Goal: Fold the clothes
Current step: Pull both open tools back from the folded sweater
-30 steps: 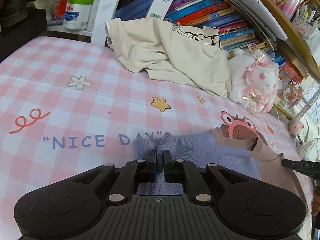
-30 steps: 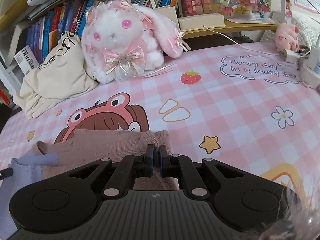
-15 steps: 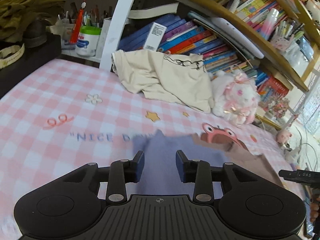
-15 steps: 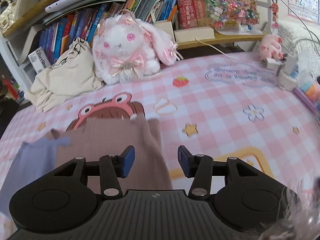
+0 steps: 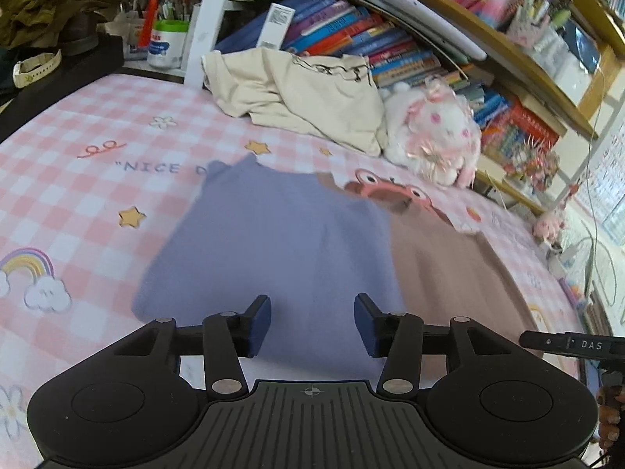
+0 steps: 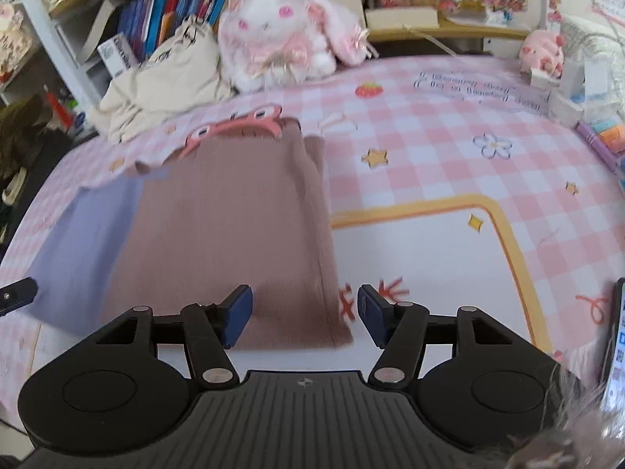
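In the left wrist view, a white pen pot with a green rim (image 5: 167, 45) stands at eleven o'clock, stuffed with pens and a red-handled tool. Right of it, at twelve, a cream T-shirt (image 5: 308, 97) lies crumpled against the bookshelf (image 5: 390, 54), whose lower shelf is packed with leaning books. At two o'clock a white plush rabbit (image 5: 437, 133) sits just beside the T-shirt. The two-colour knit garment (image 5: 281, 242), lilac on the left and brown on the right, lies flat at centre on the pink checked tablecloth (image 5: 70, 179). The left gripper (image 5: 312, 322) hangs at six o'clock over the lilac half; its jaws have just been opening and stand apart, gripping nothing.

In the right wrist view, the garment (image 6: 226, 226) spreads from nine o'clock to centre, brown half foremost. The right gripper (image 6: 304, 318) sits at six o'clock over its near right corner, jaws likewise just opened and free of the cloth. A pink toy pig (image 6: 543, 51) rests at two o'clock.
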`<state>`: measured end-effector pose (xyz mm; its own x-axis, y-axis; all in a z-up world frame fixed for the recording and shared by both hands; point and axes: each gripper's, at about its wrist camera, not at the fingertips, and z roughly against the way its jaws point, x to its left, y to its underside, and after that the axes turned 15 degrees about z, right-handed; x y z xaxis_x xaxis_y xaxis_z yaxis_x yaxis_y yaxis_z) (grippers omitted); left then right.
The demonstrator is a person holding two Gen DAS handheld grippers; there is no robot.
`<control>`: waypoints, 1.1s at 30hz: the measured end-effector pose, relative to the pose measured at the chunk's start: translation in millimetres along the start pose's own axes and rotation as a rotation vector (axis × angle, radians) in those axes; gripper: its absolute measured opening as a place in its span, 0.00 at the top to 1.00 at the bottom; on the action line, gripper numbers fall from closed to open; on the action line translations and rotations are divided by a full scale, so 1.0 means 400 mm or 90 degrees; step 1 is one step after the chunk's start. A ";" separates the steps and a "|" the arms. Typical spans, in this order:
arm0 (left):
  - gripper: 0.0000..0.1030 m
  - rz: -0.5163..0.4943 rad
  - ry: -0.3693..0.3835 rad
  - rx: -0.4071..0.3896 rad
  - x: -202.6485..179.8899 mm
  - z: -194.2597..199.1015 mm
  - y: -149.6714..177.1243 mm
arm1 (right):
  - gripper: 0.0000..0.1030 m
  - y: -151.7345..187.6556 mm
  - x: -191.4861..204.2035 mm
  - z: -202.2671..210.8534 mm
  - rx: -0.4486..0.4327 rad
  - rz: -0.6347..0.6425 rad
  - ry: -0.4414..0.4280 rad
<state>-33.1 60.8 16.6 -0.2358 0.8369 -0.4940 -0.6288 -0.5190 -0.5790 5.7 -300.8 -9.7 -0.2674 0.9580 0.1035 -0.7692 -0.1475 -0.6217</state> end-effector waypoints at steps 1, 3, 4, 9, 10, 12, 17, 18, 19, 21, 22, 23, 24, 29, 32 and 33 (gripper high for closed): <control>0.53 -0.001 -0.004 -0.002 -0.010 0.001 0.009 | 0.43 0.004 -0.003 0.000 0.003 0.002 -0.006; 0.53 -0.002 -0.012 -0.005 -0.029 0.002 0.026 | 0.43 0.005 -0.006 0.005 0.001 0.022 -0.012; 0.53 0.000 -0.017 -0.005 -0.035 0.002 0.032 | 0.43 0.004 -0.008 0.009 -0.004 0.034 -0.012; 0.53 0.020 -0.041 -0.008 -0.059 0.003 0.063 | 0.42 -0.017 -0.055 0.019 -0.032 0.017 -0.037; 0.53 0.022 -0.046 -0.010 -0.065 0.002 0.068 | 0.42 -0.022 -0.064 0.013 -0.029 0.009 -0.043; 0.53 0.022 -0.055 -0.013 -0.077 0.001 0.075 | 0.42 -0.031 -0.078 0.001 -0.022 0.000 -0.059; 0.45 0.017 -0.073 -0.020 -0.107 0.000 0.090 | 0.44 -0.042 -0.085 -0.038 0.007 0.001 -0.103; 0.45 0.018 -0.076 -0.021 -0.111 0.001 0.093 | 0.45 -0.044 -0.086 -0.046 0.014 0.002 -0.111; 0.45 0.020 -0.079 -0.021 -0.114 0.001 0.095 | 0.49 -0.045 -0.086 -0.056 0.021 0.001 -0.118; 0.45 0.026 -0.085 -0.021 -0.115 -0.001 0.096 | 0.64 -0.047 -0.086 -0.070 0.032 0.004 -0.133; 0.45 0.030 -0.088 -0.021 -0.116 -0.002 0.097 | 0.74 -0.049 -0.084 -0.072 0.034 0.010 -0.139; 0.45 0.034 -0.091 -0.022 -0.114 -0.002 0.096 | 0.81 -0.050 -0.081 -0.074 0.035 0.016 -0.145; 0.45 0.038 -0.094 -0.023 -0.113 -0.003 0.096 | 0.86 -0.051 -0.078 -0.058 0.015 0.028 -0.149; 0.45 0.057 -0.102 -0.026 -0.105 -0.003 0.090 | 0.88 -0.049 -0.074 -0.004 -0.037 0.064 -0.148; 0.45 0.067 -0.104 -0.021 -0.098 -0.011 0.088 | 0.90 -0.033 -0.096 -0.068 0.024 0.022 -0.134; 0.45 0.066 -0.104 -0.020 -0.098 -0.012 0.087 | 0.89 -0.033 -0.100 -0.071 0.019 0.017 -0.137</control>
<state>-42.3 9.1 12.7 -0.4164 0.7944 -0.4422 -0.5721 -0.6069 -0.5516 42.9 -330.1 -27.8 -0.4028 0.8796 0.2529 -0.7763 -0.1820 -0.6035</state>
